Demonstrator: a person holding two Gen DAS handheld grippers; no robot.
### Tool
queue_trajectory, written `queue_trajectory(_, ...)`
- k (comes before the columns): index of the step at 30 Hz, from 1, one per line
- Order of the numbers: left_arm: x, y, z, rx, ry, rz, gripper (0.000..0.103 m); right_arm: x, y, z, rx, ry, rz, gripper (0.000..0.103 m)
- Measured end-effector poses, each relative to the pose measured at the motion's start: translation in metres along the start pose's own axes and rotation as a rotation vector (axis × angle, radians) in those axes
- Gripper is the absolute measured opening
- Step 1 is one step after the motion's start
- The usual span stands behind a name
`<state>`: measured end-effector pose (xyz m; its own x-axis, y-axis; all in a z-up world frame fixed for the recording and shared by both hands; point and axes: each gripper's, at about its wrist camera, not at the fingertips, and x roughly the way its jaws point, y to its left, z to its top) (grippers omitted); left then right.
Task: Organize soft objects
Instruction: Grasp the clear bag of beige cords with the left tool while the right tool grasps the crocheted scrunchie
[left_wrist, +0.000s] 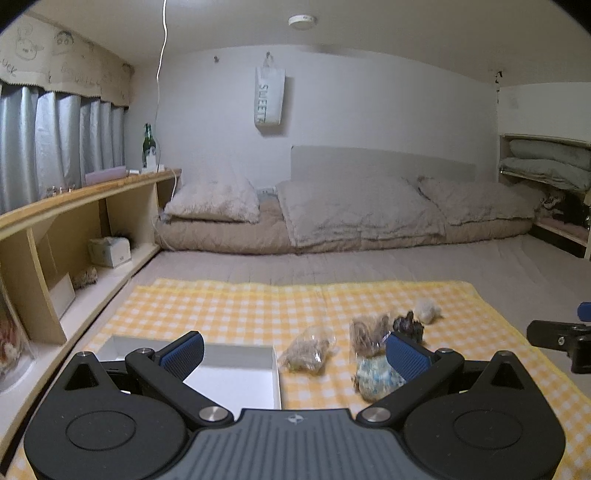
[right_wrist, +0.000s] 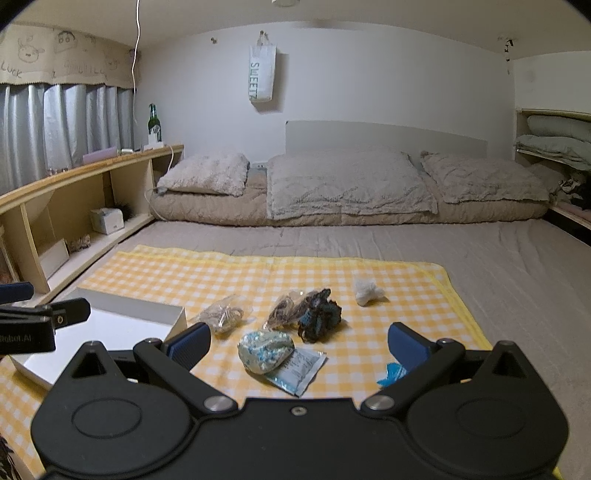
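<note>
Several small soft objects lie on a yellow checked cloth (right_wrist: 236, 273): a blue-and-white bundle (right_wrist: 265, 350) on a flat packet (right_wrist: 299, 371), a dark knitted piece (right_wrist: 320, 315), two clear bags of brownish items (right_wrist: 221, 315) (right_wrist: 282, 308), a white puff (right_wrist: 365, 291) and a blue scrap (right_wrist: 391, 373). A shallow white box (left_wrist: 236, 373) sits at the cloth's left. My left gripper (left_wrist: 295, 354) is open and empty above the box edge and the blue-and-white bundle (left_wrist: 378, 376). My right gripper (right_wrist: 299, 343) is open and empty, just short of the bundle.
The cloth lies on a grey mattress (right_wrist: 480, 258) with pillows and a folded quilt (right_wrist: 343, 188) at the far wall. A low wooden shelf (left_wrist: 74, 221) runs along the left with a bottle (left_wrist: 148, 146). The right gripper's body (left_wrist: 554, 339) shows at the left view's right edge.
</note>
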<state>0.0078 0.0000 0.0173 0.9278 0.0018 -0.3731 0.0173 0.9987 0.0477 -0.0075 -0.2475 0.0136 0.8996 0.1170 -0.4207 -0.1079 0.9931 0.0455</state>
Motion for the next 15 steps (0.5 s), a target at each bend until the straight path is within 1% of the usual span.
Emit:
queue_trajectory(4,0.011,0.000,0.018,0.031,-0.036,-0.003,0.103,0.003,-0.005,0.012,0.011,-0.026,-0.009,0.103)
queue_trajectory(9,0.037,-0.003,0.042,0.055,-0.043,-0.001,0.103,0.010,-0.012,0.035,0.019,-0.044,-0.016,0.103)
queue_trajectory(12,0.055,-0.002,0.058,0.033,-0.045,-0.034,0.103,0.018,-0.015,0.052,0.000,-0.065,-0.028,0.103)
queue_trajectory(15,0.077,-0.007,0.072,0.050,-0.045,-0.035,0.103,0.032,-0.016,0.072,-0.020,-0.073,-0.050,0.103)
